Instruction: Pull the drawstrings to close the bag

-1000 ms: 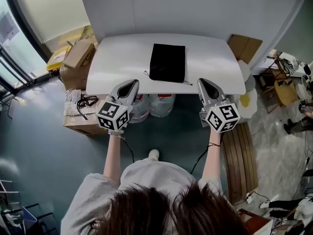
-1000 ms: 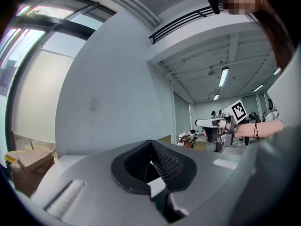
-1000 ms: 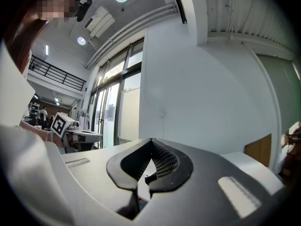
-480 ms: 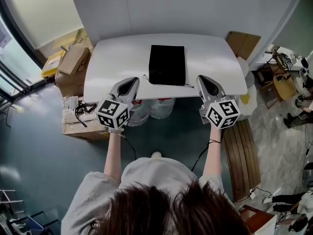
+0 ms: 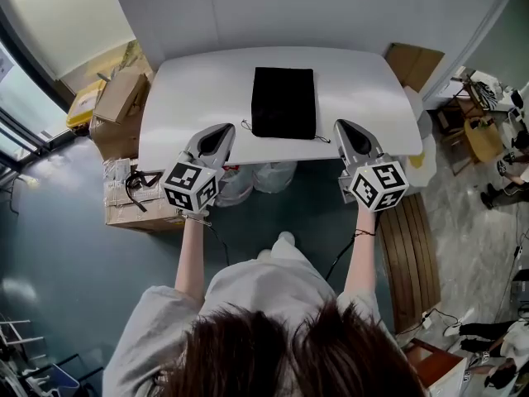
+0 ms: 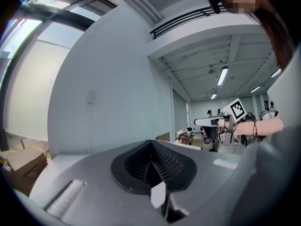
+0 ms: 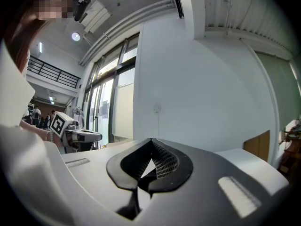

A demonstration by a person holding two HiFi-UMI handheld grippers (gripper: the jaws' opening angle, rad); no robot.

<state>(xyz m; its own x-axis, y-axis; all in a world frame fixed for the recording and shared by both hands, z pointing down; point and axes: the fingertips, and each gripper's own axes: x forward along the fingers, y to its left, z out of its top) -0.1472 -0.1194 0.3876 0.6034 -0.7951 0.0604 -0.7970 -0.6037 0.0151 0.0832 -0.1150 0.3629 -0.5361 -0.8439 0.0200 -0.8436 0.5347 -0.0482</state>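
Note:
A flat black drawstring bag point(image 5: 283, 102) lies in the middle of the white table point(image 5: 190, 89), its mouth toward me. A thin cord end trails from each near corner: the left drawstring point(image 5: 245, 126) and the right drawstring point(image 5: 321, 139). My left gripper point(image 5: 221, 132) hovers over the table's near edge, left of the bag and apart from it, jaws shut and empty. My right gripper point(image 5: 344, 128) hovers at the near edge right of the bag, also shut with nothing in it. Both gripper views look up at walls; the left gripper point(image 6: 151, 144) and right gripper point(image 7: 151, 142) show closed jaws.
Cardboard boxes point(image 5: 120, 96) stand on the floor left of the table, another box point(image 5: 132, 201) nearer me. A flat carton point(image 5: 413, 60) leans at the back right. White bags point(image 5: 256, 179) sit under the table. A slatted wooden bench point(image 5: 409, 255) lies at right.
Both grippers have edged forward from in front of the table to over its near edge, and the person has stepped closer. The bag has not moved; the jaws stay shut.

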